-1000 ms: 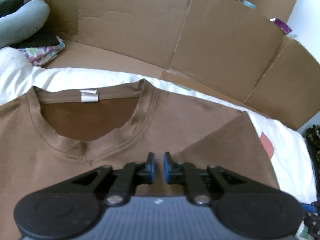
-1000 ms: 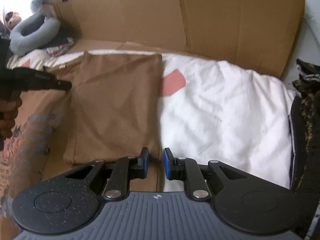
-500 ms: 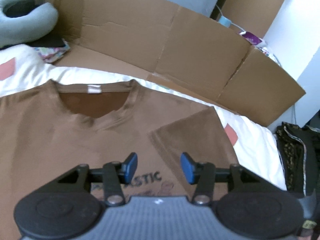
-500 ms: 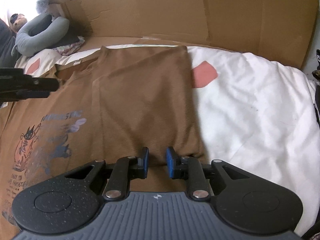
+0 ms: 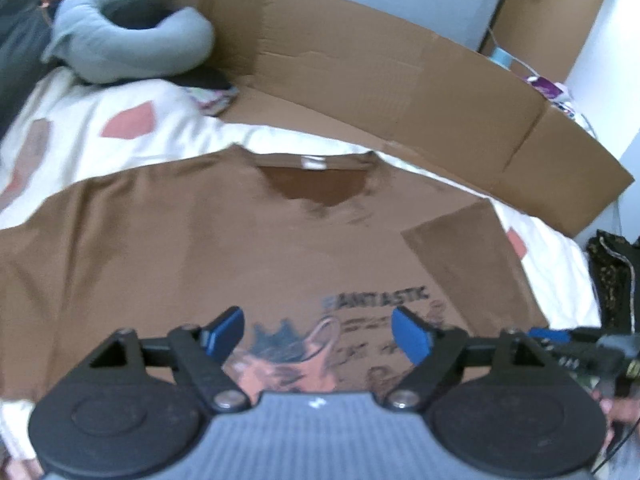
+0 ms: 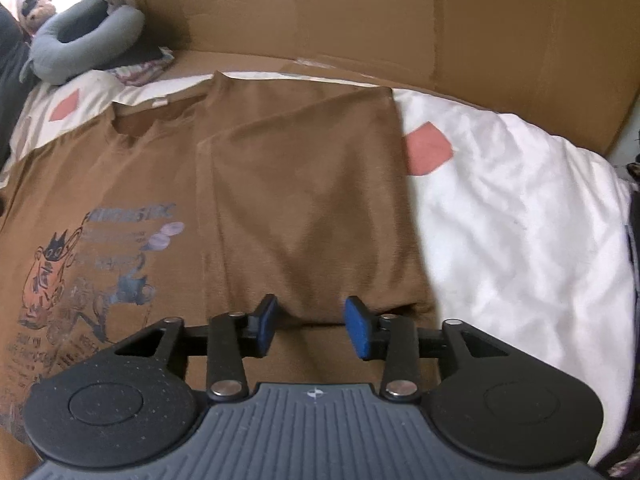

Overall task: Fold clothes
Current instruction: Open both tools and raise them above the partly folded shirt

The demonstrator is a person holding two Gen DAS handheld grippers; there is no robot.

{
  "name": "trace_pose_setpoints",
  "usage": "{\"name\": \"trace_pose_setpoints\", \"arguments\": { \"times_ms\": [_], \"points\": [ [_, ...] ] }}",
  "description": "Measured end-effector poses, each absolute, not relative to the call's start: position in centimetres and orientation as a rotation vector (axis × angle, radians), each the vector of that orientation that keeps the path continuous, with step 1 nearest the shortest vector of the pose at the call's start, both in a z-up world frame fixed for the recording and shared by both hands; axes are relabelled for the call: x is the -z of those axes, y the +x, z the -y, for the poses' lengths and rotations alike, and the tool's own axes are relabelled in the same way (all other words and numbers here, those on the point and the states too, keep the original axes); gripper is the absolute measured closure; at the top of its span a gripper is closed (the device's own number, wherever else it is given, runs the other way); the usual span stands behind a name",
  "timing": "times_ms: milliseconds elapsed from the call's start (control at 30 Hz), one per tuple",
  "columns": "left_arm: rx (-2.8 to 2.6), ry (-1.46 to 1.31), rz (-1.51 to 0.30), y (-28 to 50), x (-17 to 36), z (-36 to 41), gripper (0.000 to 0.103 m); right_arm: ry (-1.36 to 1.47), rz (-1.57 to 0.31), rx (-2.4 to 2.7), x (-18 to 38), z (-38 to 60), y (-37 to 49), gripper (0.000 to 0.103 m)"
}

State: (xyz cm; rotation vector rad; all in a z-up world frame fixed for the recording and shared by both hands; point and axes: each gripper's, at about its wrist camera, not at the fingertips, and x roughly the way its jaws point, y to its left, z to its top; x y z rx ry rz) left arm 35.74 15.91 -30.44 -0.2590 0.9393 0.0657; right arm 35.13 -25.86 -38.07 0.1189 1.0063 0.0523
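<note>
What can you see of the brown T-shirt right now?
The brown cotton-looking T-shirt with a cat graphic lies flat, front up, on the white bedspread with pink patches, collar toward the cardboard sheets. A white neck label shows inside the collar. One side, sleeve included, is already folded inward over the body, partly covering the printed lettering; the other side is still spread out. Neither hand-held gripper grips it.

A white bed cover (image 6: 520, 216) with red patches fills the foreground. Cardboard (image 5: 400, 92) stands behind it. A grey neck pillow (image 5: 120, 48) lies far left.
</note>
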Motion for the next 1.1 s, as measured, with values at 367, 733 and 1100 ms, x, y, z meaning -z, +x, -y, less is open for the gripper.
{"name": "trace_pose_setpoints", "arguments": {
  "times_ms": [367, 733, 1100],
  "points": [
    [-0.155, -0.243, -0.974, 32.0, 28.6, -19.3, 0.013, 0.193, -0.985, -0.021, 31.9, 26.7, 34.0, 0.026],
    [-0.210, -0.275, -0.998, 29.7, 24.5, -21.9, 0.010, 0.217, -0.949, -0.012, 25.0, 26.4, 32.0, 0.017],
    [-0.251, -0.279, -0.983, 26.9, 22.2, -25.1, 0.008, 0.214, -0.926, -0.072, 22.9, 23.3, 32.3, 0.017]
  ]
}}
